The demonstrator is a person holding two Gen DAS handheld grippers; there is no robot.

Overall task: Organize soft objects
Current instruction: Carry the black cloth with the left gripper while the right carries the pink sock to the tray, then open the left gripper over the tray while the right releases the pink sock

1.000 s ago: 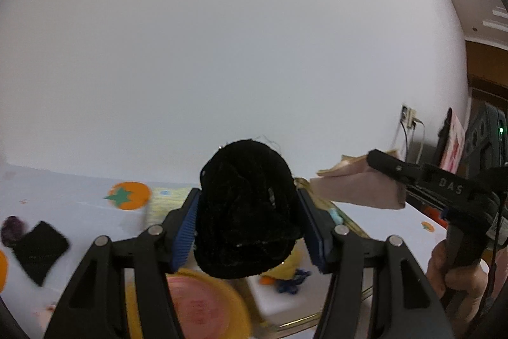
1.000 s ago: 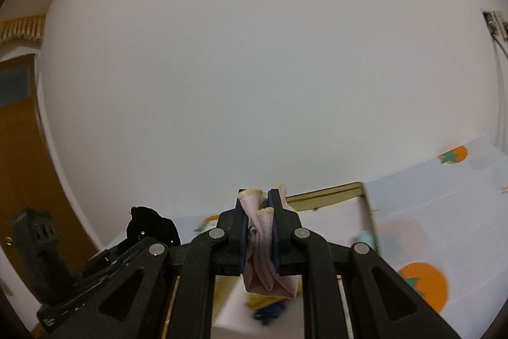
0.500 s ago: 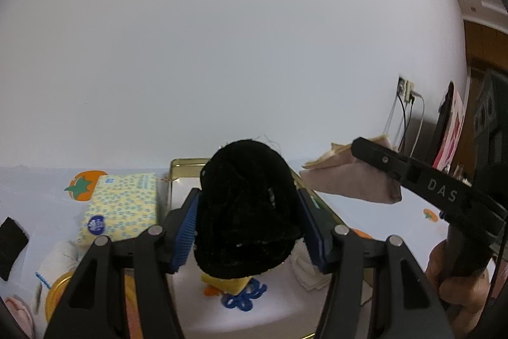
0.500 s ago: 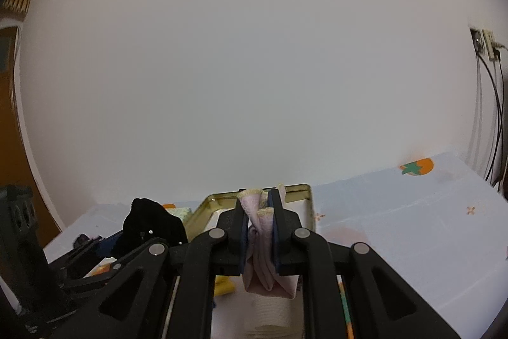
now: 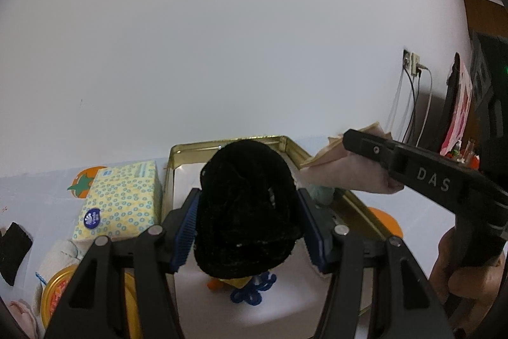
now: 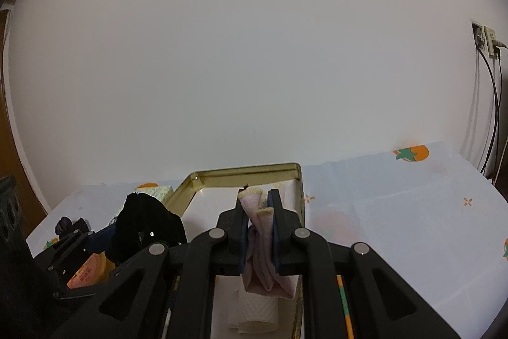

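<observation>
My left gripper is shut on a black fuzzy soft bundle and holds it above the gold metal tin. My right gripper is shut on a folded pink cloth and holds it over the same tin. In the left wrist view the right gripper and its pink cloth hang over the tin's right rim. Inside the tin lie a yellow and blue toy and a white rolled cloth.
A yellow dotted tissue pack lies left of the tin. A round yellow lid, a white cloth and a black square lie at the far left. The tomato-print tablecloth stretches right. Cables hang from a wall socket.
Both grippers moved over the tin with their loads; the tin now sits centred under them, and the view has shifted right along the table.
</observation>
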